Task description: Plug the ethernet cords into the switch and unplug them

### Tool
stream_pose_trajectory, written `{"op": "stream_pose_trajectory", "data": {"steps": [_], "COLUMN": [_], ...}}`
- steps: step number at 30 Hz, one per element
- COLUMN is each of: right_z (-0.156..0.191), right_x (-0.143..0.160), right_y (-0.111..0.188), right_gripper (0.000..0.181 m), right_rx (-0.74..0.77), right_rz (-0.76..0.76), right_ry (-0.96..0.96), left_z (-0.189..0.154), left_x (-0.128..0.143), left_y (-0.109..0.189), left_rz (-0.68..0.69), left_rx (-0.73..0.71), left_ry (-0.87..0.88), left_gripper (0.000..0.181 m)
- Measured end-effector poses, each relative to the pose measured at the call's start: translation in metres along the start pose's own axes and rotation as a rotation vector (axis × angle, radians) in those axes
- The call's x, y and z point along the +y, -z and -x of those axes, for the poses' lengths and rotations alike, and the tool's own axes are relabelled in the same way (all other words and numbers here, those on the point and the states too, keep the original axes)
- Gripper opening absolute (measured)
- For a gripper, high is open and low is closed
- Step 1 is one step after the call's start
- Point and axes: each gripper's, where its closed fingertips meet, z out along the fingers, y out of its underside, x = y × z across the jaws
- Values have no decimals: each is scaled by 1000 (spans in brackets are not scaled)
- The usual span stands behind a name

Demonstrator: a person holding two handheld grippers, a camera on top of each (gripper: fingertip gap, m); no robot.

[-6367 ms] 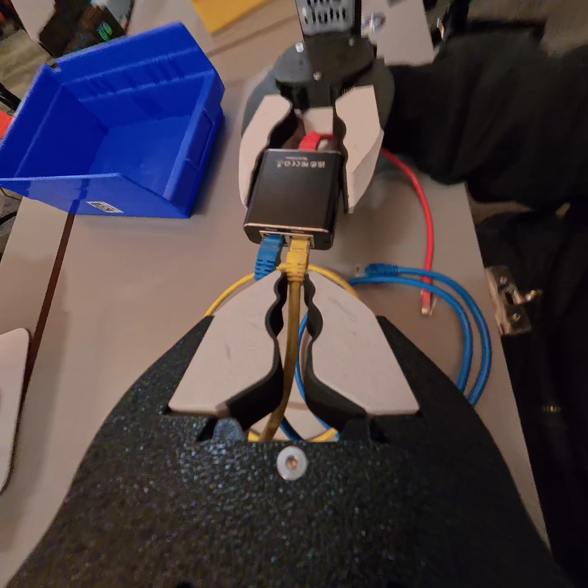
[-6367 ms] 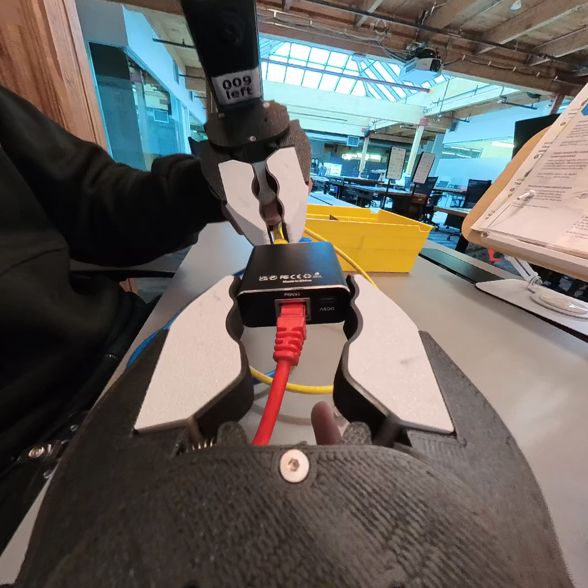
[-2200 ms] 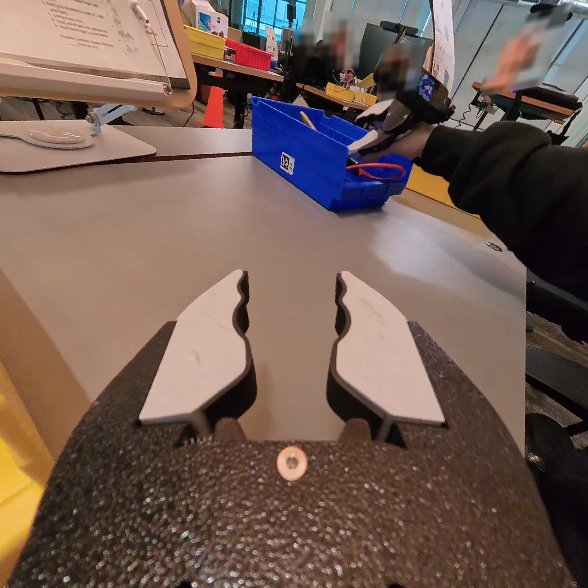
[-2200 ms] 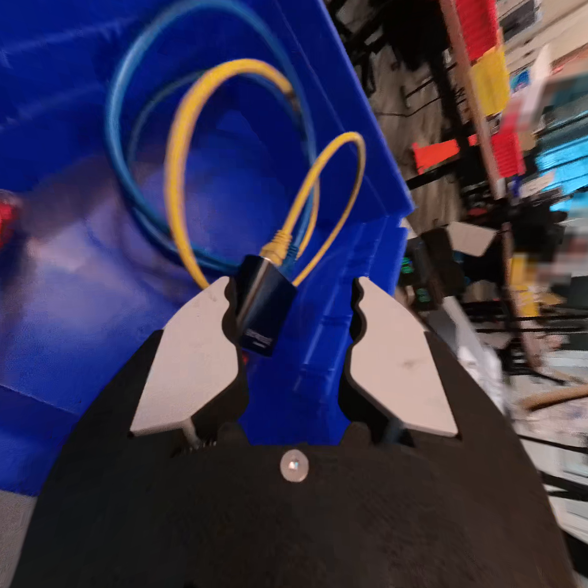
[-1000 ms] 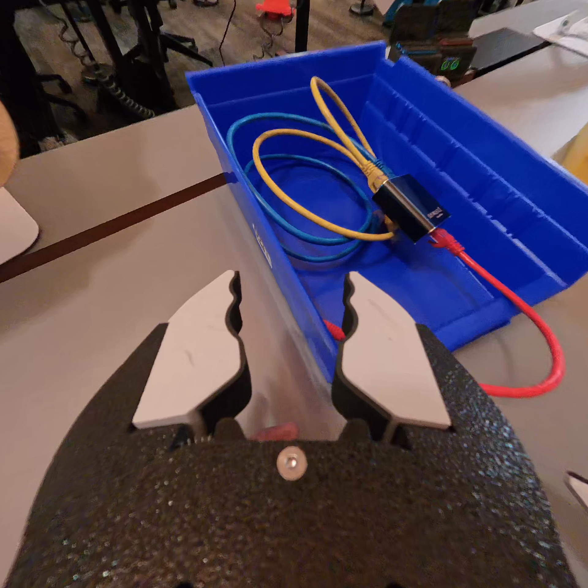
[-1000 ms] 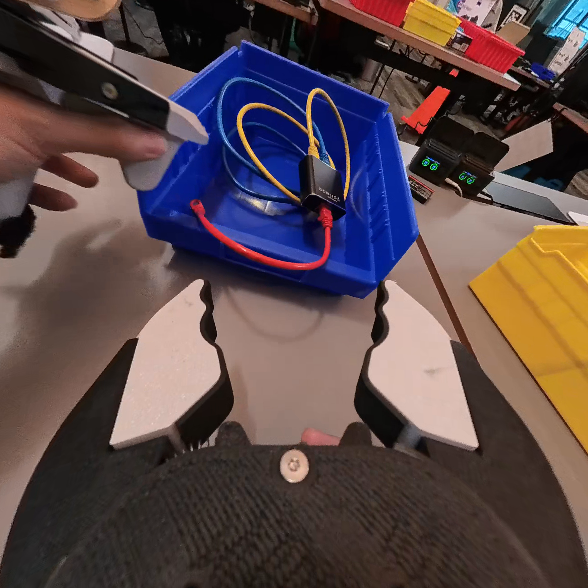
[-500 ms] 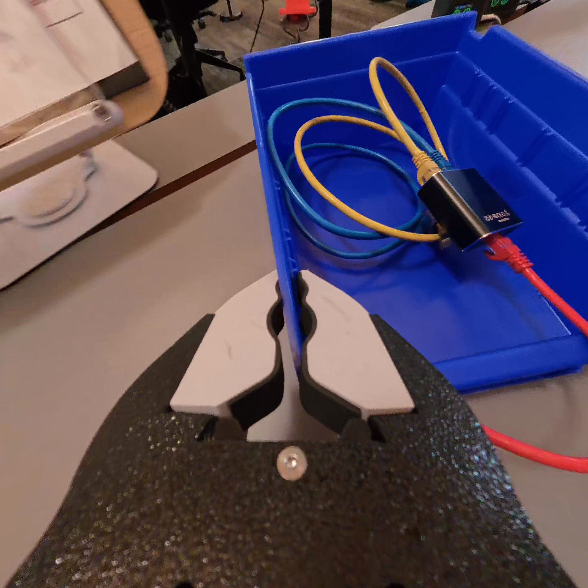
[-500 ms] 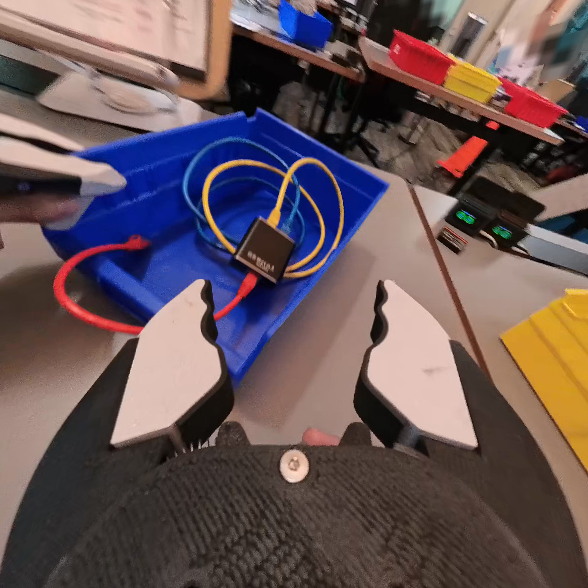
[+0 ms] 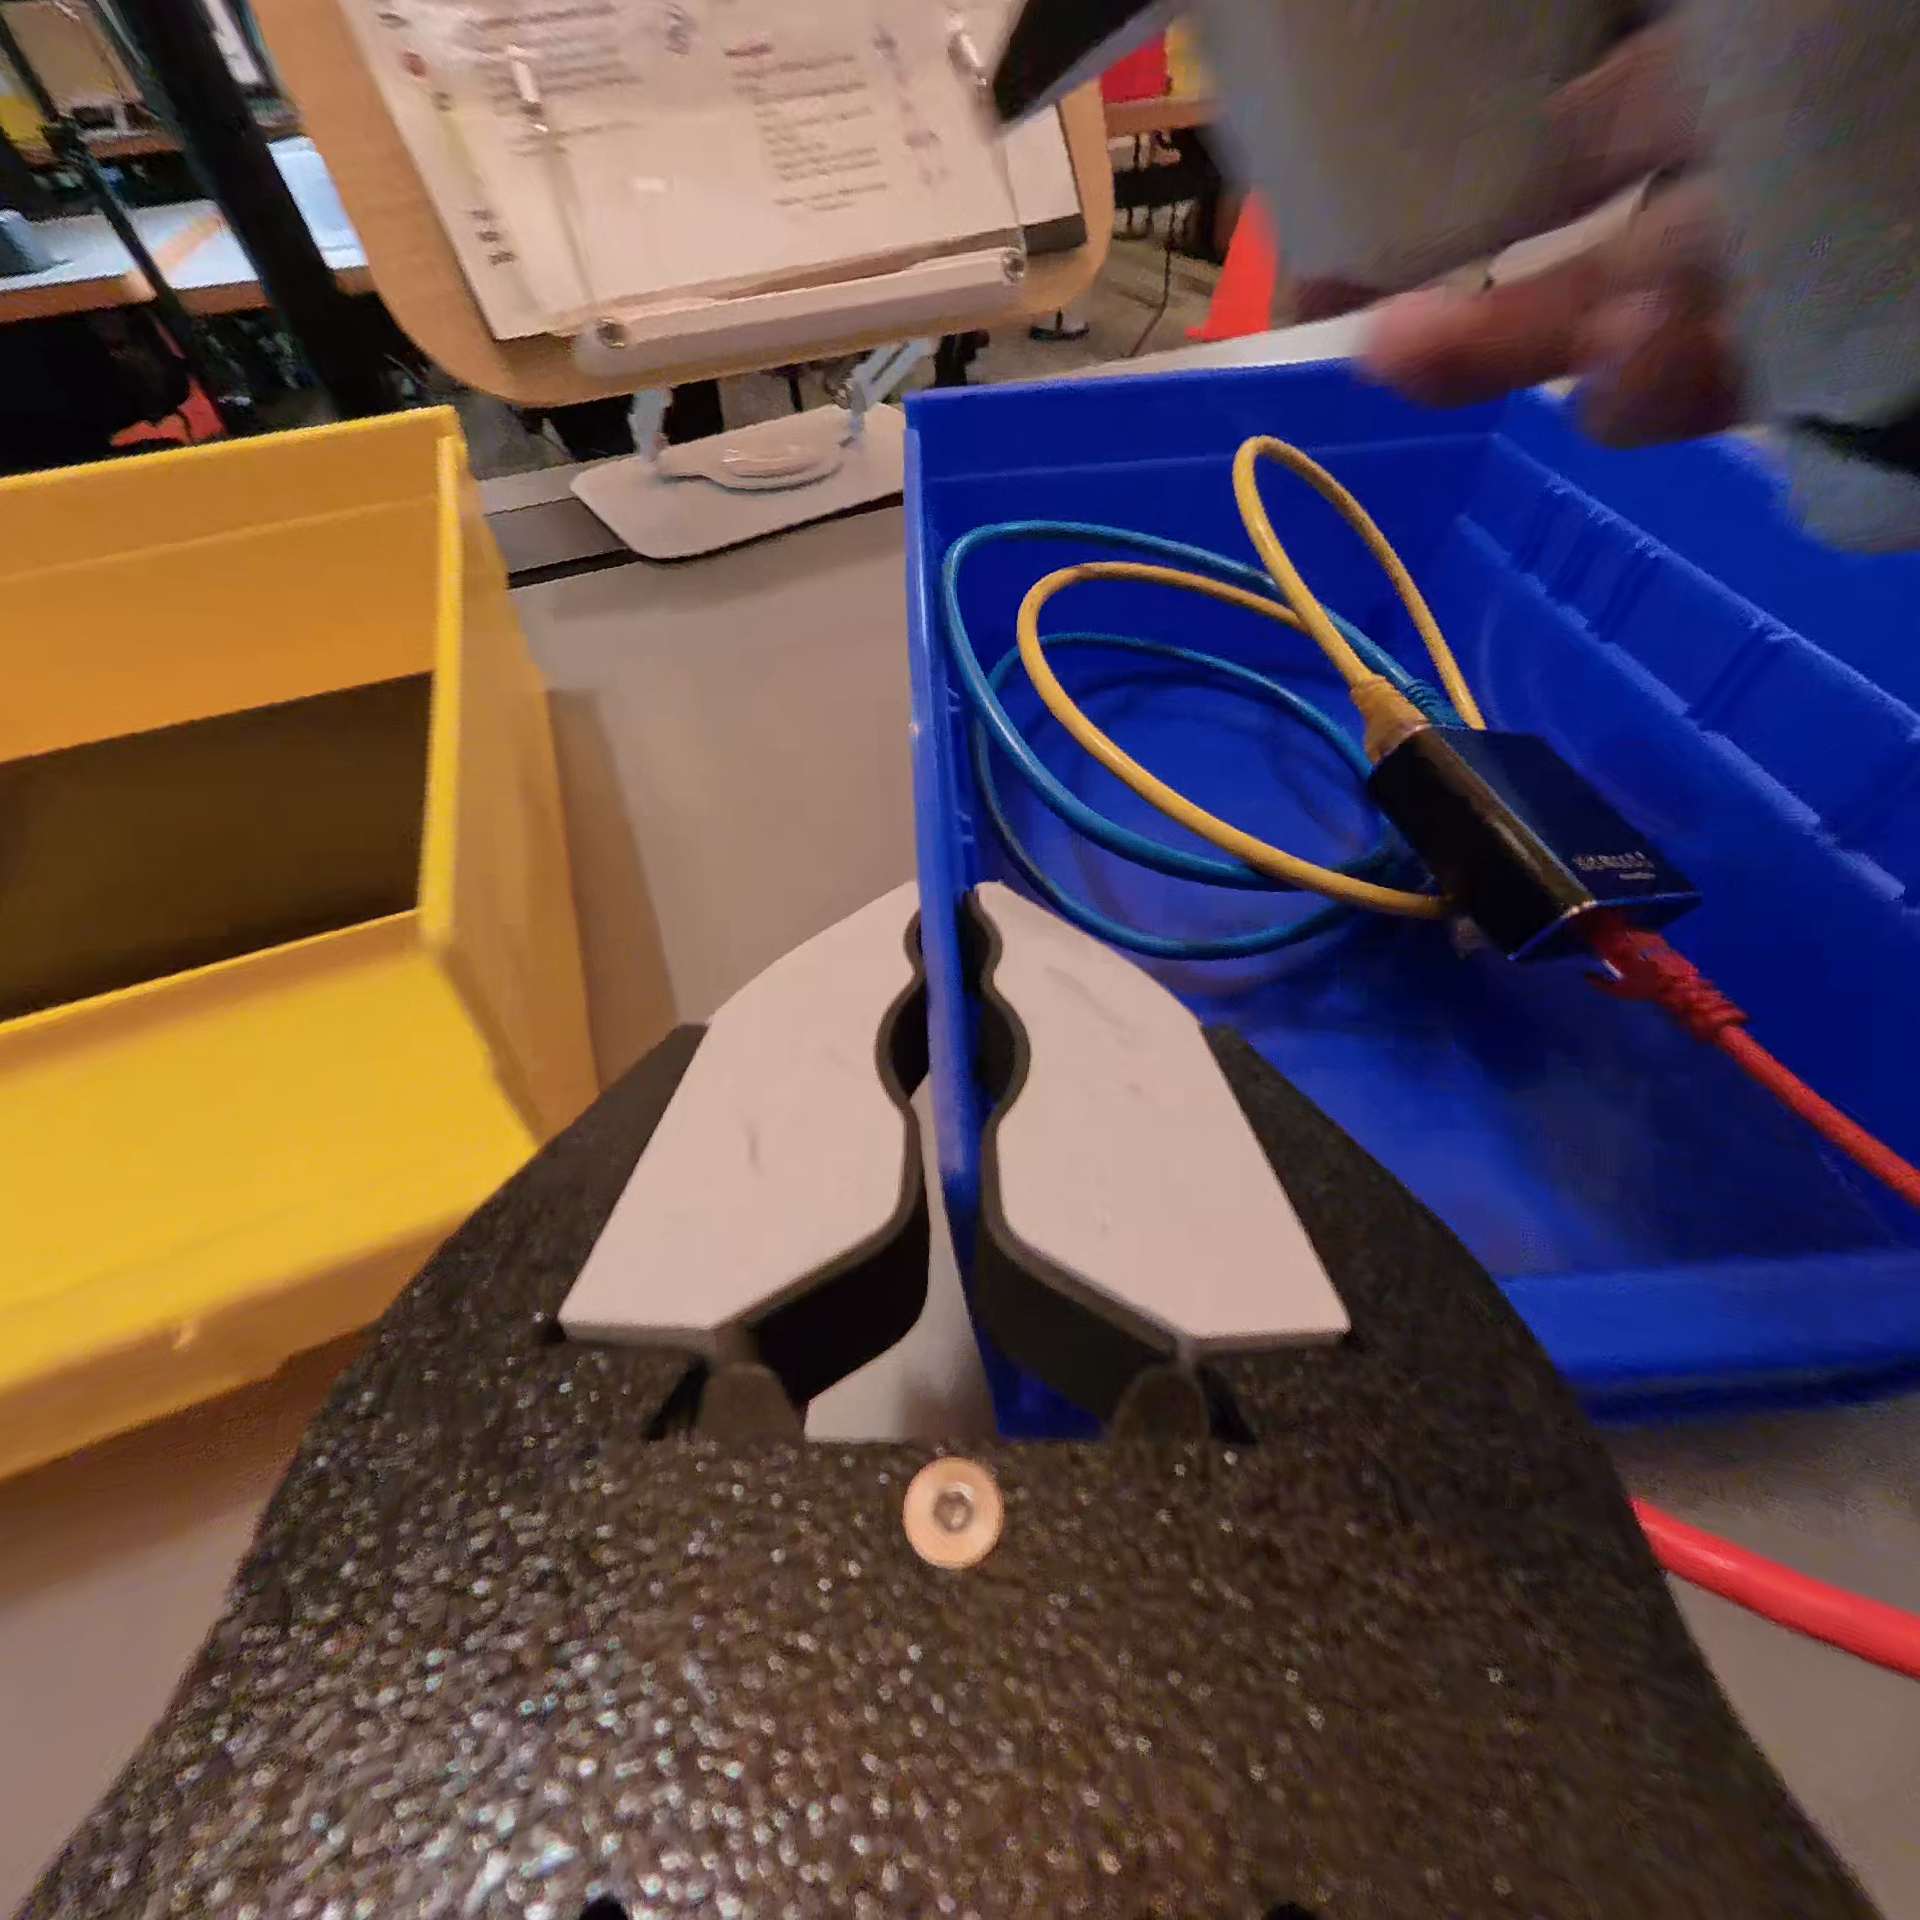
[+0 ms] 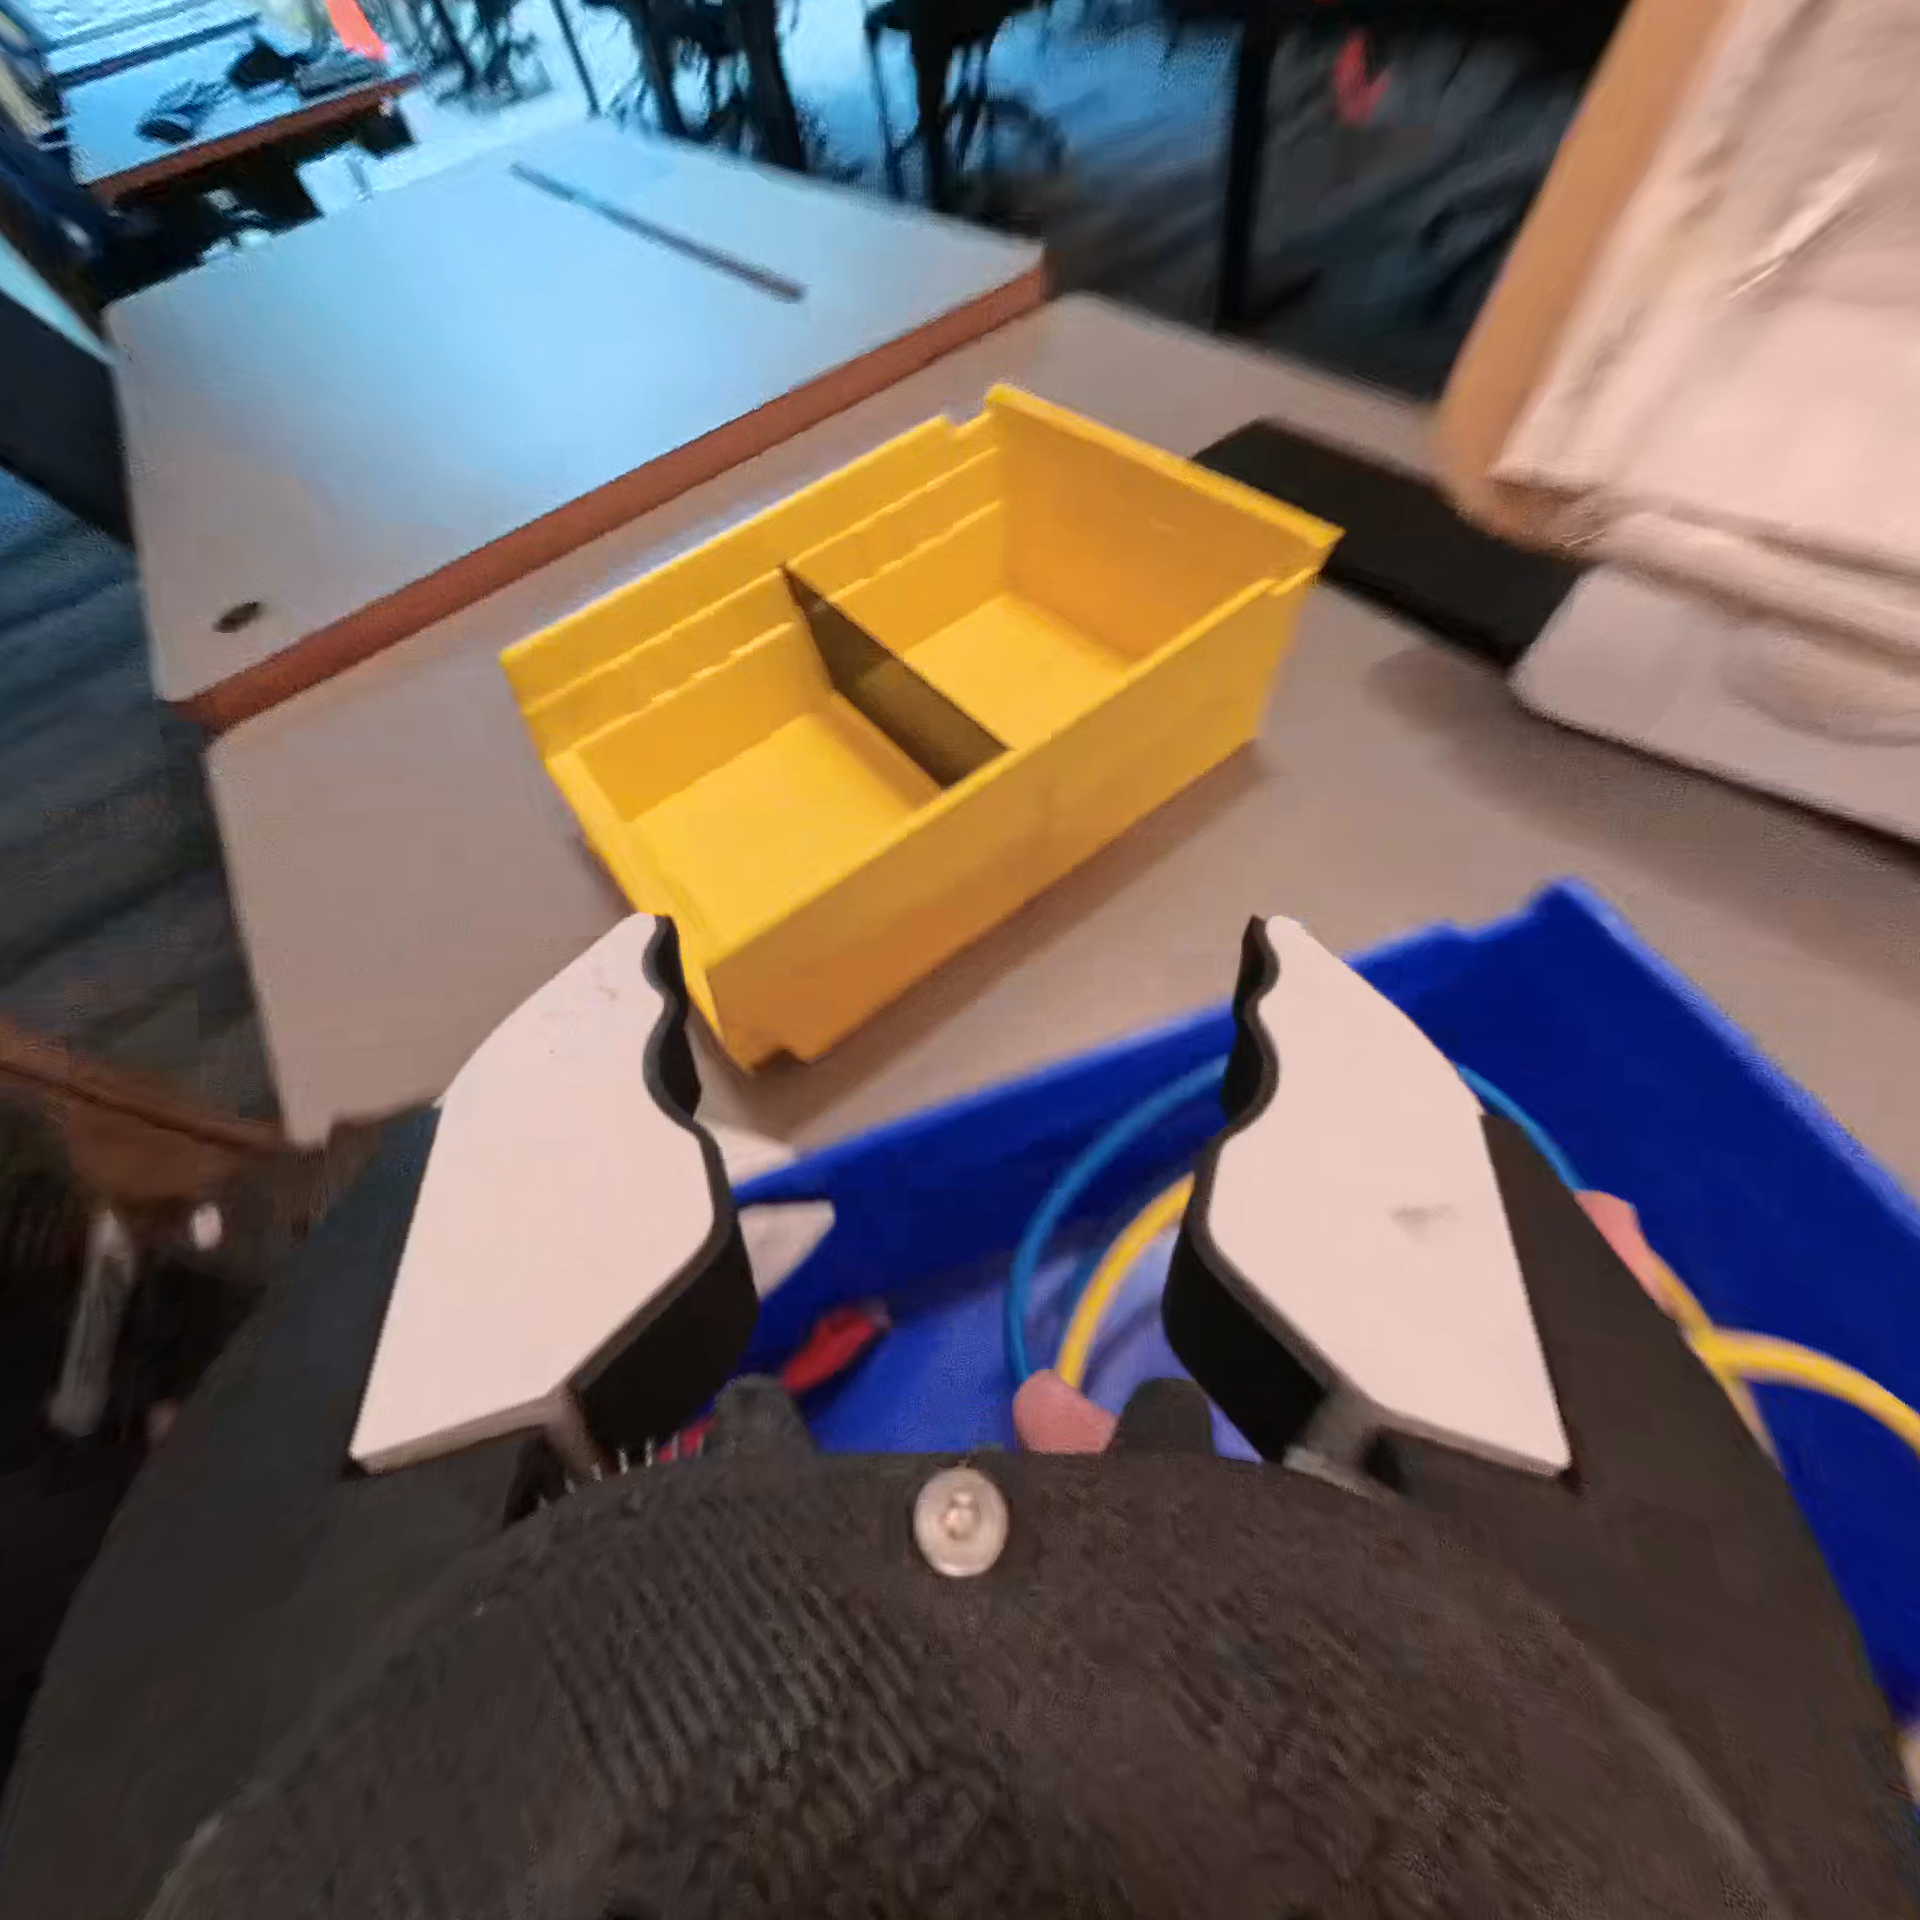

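A small black switch (image 9: 1522,844) lies in the blue bin (image 9: 1662,665) with a yellow cord (image 9: 1127,769), a blue cord (image 9: 982,717) and a red cord (image 9: 1766,1075) plugged in. The red cord trails over the bin's front onto the table. My left gripper (image 9: 943,920) is shut on the blue bin's left wall. My right gripper (image 10: 956,940) is open and empty above the blue bin (image 10: 1683,1091), where blue and yellow cord loops (image 10: 1101,1257) show below it. The right hand shows blurred at the top right of the left wrist view.
A yellow bin (image 9: 229,831) stands left of the blue bin; in the right wrist view the yellow bin (image 10: 935,727) has a black divider and empty compartments. A document stand (image 9: 727,187) rises behind the bins. The grey table (image 9: 717,748) runs between them.
My left gripper stays clamped on the bin wall, and the blue bin has moved next to the yellow bin. My right gripper has swung over the blue bin and now faces the yellow bin.
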Motion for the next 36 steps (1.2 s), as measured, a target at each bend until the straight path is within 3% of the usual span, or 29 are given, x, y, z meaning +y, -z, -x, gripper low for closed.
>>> {"op": "stream_pose_trajectory", "data": {"steps": [2, 4, 6, 7, 13, 18, 20, 22, 24, 30, 32, 36], "right_z": [0, -15, -28, -36, -32, -16, -22, -30, -21, -14, -16, -14], "right_x": [-3, 4, 13, 15, 0, 32, 36, 31, 30, 68, 64, 58], "right_y": [-46, -83, -107, -114, -137, -152, -154, -155, -162, -185, -194, -208], "right_gripper": [101, 101, 97, 104, 87, 76, 68, 48, 40, 54, 33, 15], "right_rx": [-53, -13, 38, 82, 142, 164, 236, 316, 306, 304, 283, 264], "right_rz": [131, 248, 323, 347, 378, 521, 536, 532, 532, 673, 629, 574], "right_ry": [-121, -252, -355, -371, -345, -371, -330, -297, -336, -327, -313, -350], "left_z": [4, 7, 8, 10, 20, 22, 22, 23, 24, 27, 28, 29], "left_x": [1, 2, 2, 2, 3, 3, 3, 3, 3, 2, 2, 2], "left_y": [4, 6, 7, 7, 12, 13, 13, 14, 14, 12, 12, 11], "left_rz": [-17, -18, -28, -27, -49, -76, -80, -81, -83, -86, -88, -88], "left_rx": [-17, -14, 2, 2, 1, -10, -8, -7, -6, 15, 8, -1], "left_ry": [-8, -2, 7, 7, 20, 34, 39, 43, 50, 67, 55, 28], "left_gripper": [2, 3, 3, 3, 3, 3, 2, 2, 2, 2, 2, 2]}}
